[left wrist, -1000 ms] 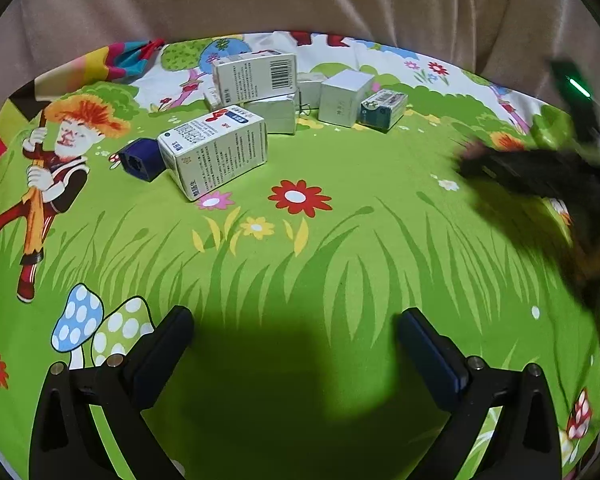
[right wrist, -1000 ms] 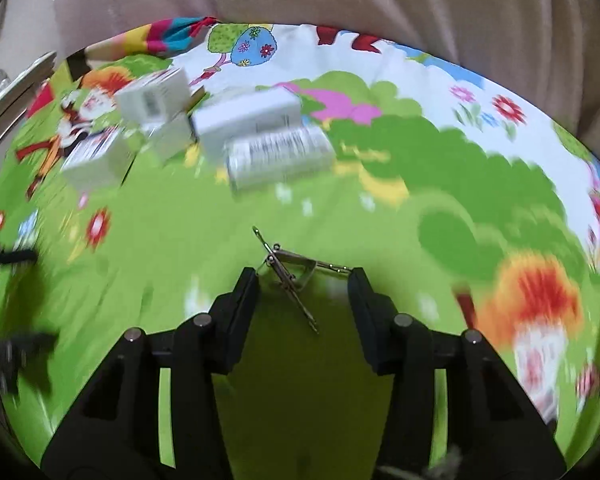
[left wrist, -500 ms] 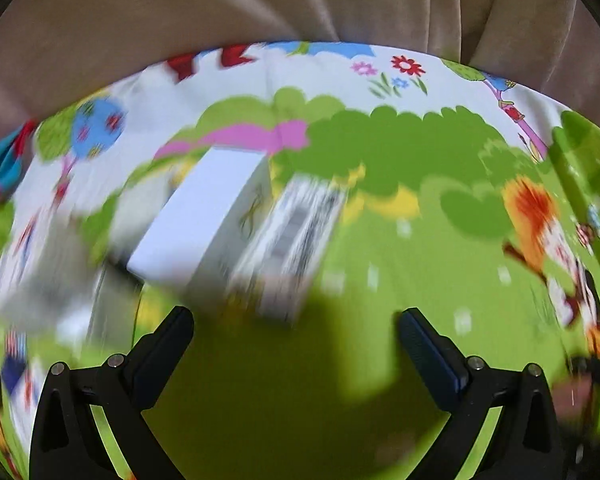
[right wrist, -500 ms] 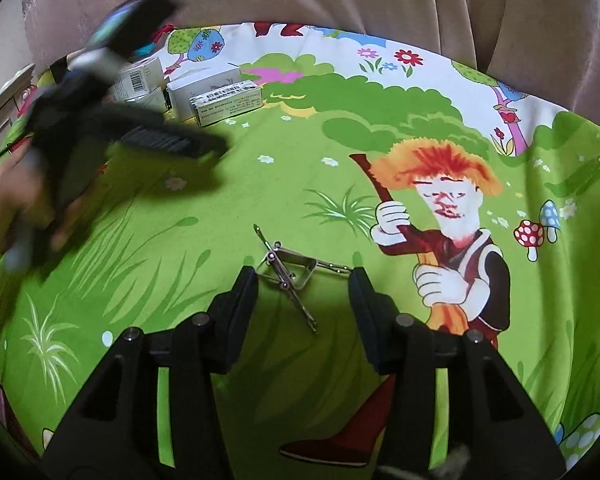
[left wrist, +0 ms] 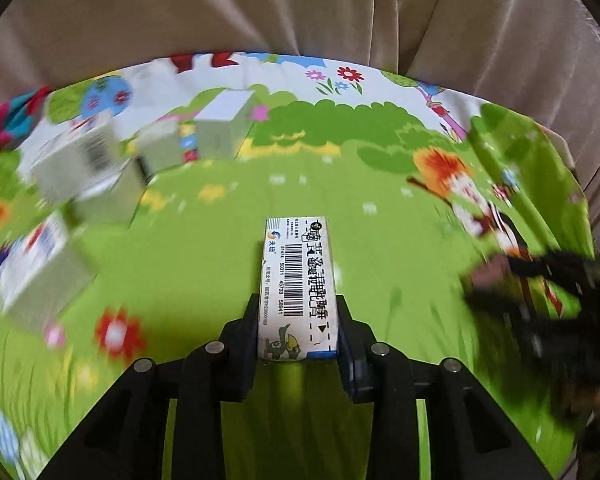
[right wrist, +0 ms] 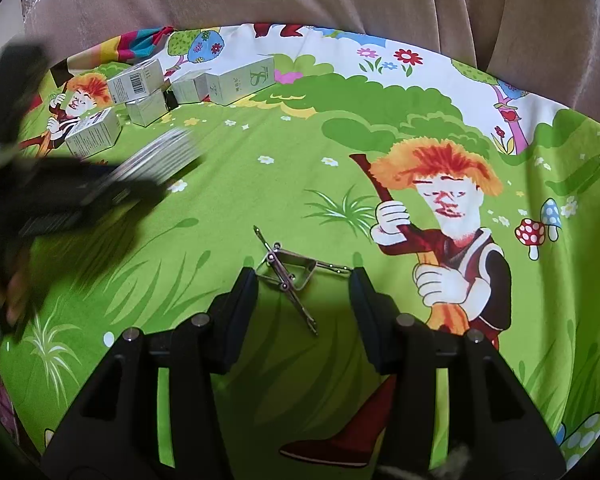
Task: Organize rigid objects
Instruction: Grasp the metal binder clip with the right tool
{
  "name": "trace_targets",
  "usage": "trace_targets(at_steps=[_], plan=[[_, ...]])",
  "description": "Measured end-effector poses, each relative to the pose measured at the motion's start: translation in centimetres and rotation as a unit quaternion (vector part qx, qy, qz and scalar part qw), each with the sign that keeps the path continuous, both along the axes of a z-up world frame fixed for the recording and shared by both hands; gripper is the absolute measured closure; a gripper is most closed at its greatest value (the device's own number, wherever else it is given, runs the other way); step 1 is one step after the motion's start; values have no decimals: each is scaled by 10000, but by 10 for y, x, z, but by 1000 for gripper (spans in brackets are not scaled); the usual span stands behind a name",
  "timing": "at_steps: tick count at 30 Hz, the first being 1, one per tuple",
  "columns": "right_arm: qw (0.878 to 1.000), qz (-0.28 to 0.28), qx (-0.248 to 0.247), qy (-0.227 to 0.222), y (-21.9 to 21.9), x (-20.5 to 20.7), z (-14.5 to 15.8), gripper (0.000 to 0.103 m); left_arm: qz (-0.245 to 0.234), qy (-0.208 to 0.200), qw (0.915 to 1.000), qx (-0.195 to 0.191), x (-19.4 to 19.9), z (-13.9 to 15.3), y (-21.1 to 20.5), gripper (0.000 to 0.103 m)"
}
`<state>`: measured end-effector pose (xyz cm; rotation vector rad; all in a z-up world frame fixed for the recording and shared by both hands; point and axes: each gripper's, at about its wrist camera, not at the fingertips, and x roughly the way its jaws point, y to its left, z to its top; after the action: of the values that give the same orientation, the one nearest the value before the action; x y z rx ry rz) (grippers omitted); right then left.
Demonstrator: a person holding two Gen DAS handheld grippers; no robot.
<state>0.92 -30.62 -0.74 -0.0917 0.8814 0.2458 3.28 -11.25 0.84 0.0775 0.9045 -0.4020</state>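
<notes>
A long white box with a barcode (left wrist: 298, 272) sticks out forward between the fingers of my left gripper (left wrist: 298, 304). The jaws are closing and both pads press on the box's sides. The same box shows as a blurred streak (right wrist: 164, 152) at the left of the right wrist view, above the cloth. My right gripper (right wrist: 303, 280) is shut on a small metal wire clip (right wrist: 288, 272), whose ends touch both fingers just above the green cartoon cloth (right wrist: 228, 184). That gripper appears as a dark blur (left wrist: 540, 292) at the right of the left wrist view.
Several white and pale green boxes (right wrist: 240, 78) are bunched at the cloth's far left; in the left wrist view they are blurred (left wrist: 220, 128). Beige draped fabric (left wrist: 300, 8) rises behind the cloth's far edge. A person's hand (right wrist: 16, 304) shows at the left edge.
My left gripper swung over to the box cluster, shut on the barcode box and carried it away. My right gripper shifted right with the clip, then stayed still.
</notes>
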Motion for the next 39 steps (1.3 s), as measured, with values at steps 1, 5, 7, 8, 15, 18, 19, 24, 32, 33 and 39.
trace_targets(at_steps=[1, 5, 7, 8, 15, 18, 19, 24, 32, 33, 39], plan=[[10000, 6, 6, 2, 0, 0, 0, 49, -33, -63, 10000, 59, -7, -1, 0, 68], [9999, 90, 43, 29, 2, 0, -1, 42, -183, -374, 9966, 706, -8, -4, -12, 24], [10000, 88, -3, 19, 3, -1, 0, 42, -136, -178, 9981, 576, 0, -7, -9, 14], [10000, 88, -9, 17, 3, -1, -1, 42, -113, -88, 9988, 471, 3, -8, -6, 14], [10000, 40, -32, 50, 3, 2, -1, 31, 105, -96, 9988, 477, 2, -9, -2, 13], [9999, -104, -23, 63, 3, 6, -1, 30, 226, -92, 9986, 478, 4, -9, -1, 13], [9998, -166, -35, 65, 4, 7, -1, 30, 269, -89, 9985, 475, 4, -9, 0, 13], [9992, -362, -134, 45, 9, 10, -1, 34, 379, -112, 9981, 471, 4, -8, 2, 20], [9998, -218, 3, -28, 14, -12, 2, 54, 489, -235, 9979, 355, -28, -2, 13, 69], [9997, -228, 4, -35, 15, -19, 2, 54, 496, -213, 9981, 309, -37, -2, 15, 69], [9991, -295, 244, -196, 18, -65, 6, 54, 485, -156, 9986, 133, -90, 4, 23, 69]])
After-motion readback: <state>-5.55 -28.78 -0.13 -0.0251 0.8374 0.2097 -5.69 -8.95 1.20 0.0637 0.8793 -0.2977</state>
